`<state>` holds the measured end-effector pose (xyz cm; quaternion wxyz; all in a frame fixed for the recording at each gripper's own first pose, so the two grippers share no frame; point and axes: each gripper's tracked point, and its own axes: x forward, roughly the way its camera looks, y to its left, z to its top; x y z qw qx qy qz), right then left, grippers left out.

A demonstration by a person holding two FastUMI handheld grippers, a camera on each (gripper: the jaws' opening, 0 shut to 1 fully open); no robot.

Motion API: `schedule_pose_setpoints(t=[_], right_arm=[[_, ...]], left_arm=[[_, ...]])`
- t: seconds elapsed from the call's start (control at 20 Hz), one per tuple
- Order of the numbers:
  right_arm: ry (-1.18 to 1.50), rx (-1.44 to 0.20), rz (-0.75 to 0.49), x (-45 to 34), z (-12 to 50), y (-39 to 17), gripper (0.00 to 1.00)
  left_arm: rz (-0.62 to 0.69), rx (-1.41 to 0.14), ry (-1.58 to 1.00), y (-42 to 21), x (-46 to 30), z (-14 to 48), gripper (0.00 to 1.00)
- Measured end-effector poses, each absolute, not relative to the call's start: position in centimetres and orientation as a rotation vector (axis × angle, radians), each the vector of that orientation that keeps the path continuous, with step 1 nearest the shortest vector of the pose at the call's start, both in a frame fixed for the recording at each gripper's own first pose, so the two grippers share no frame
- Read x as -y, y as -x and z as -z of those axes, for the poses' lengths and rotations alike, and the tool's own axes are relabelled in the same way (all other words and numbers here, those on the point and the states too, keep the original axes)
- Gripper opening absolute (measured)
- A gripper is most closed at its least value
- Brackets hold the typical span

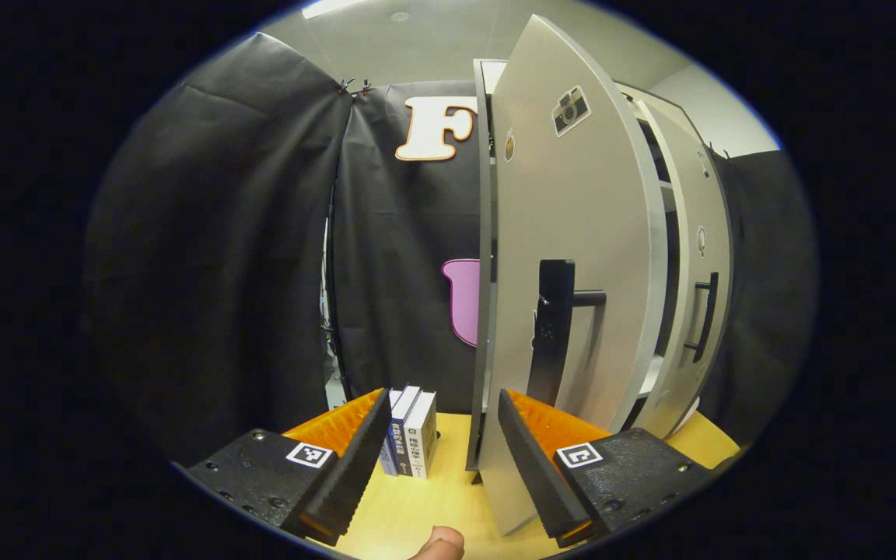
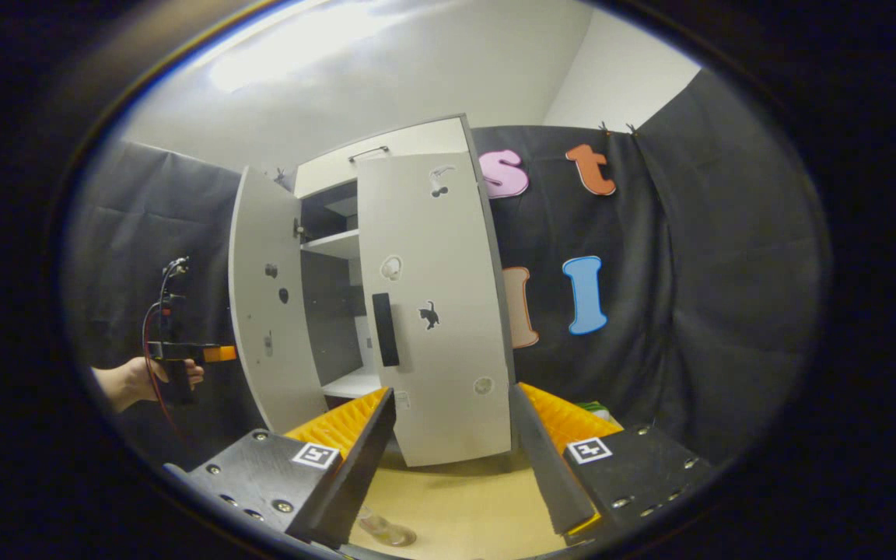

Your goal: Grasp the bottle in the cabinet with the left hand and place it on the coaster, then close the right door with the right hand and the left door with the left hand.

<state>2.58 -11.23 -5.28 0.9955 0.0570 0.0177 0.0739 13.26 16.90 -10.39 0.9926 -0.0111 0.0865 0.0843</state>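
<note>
The bottle [image 2: 386, 531] is a clear thing on the desk [image 2: 463, 505], low in the right gripper view, just in front of my right gripper [image 2: 452, 459]. It looks see-through with a rounded base, but sits too near the edge to make out more, and I cannot tell whether a coaster lies under it. I judge the placing step done, since the part of the cabinet [image 2: 339, 311] interior I can see holds bare shelves.

Both doors are open. The right door [image 2: 432, 311] is pale grey with a dark vertical handle and small stickers, swung partly toward closed, with its lower edge between my right gripper's spread fingers. The right gripper holds nothing, fingers apart, and seems lined up to push this door shut.

The left door [image 1: 572, 311] stands wide open. In the left gripper view I see it nearly edge-on, with a dark bar handle and a camera sticker near the top. My left gripper [image 1: 440, 451] is also apart and empty, fingers to either side of the door's lower edge, seemingly waiting its turn. My thumb tip [image 1: 439, 543] shows below it. Two upright books [image 1: 411, 432] stand on the desk just beyond the left finger.
</note>
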Motion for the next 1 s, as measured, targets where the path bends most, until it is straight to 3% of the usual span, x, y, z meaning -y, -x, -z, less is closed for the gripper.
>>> schedule_pose_setpoints(t=[0.3, 0.35, 0.65, 0.7, 1.0], right_arm=[[-0.115, -0.031, -0.123, 13.1, 4.8, -1.6, 0.91], [-0.117, -0.034, -0.117, 13.4, 4.9, -1.6, 0.91], [-0.114, -0.034, -0.089, 14.3, 5.1, -1.3, 0.91], [-0.116, -0.035, -0.084, 14.3, 5.1, -1.3, 0.91], [-0.111, -0.029, -0.070, 14.1, 4.6, -0.5, 0.91]], left_arm=[[-0.150, -0.183, 0.040, -13.8, -14.6, 10.5, 0.89], [-0.147, -0.182, 0.039, -13.9, -14.2, 10.4, 0.86], [-0.123, -0.165, 0.030, -14.7, -12.2, 10.3, 0.89], [-0.116, -0.167, 0.030, -14.8, -11.8, 10.4, 0.86], [-0.087, -0.149, 0.064, -15.2, -10.3, 10.1, 0.89]])
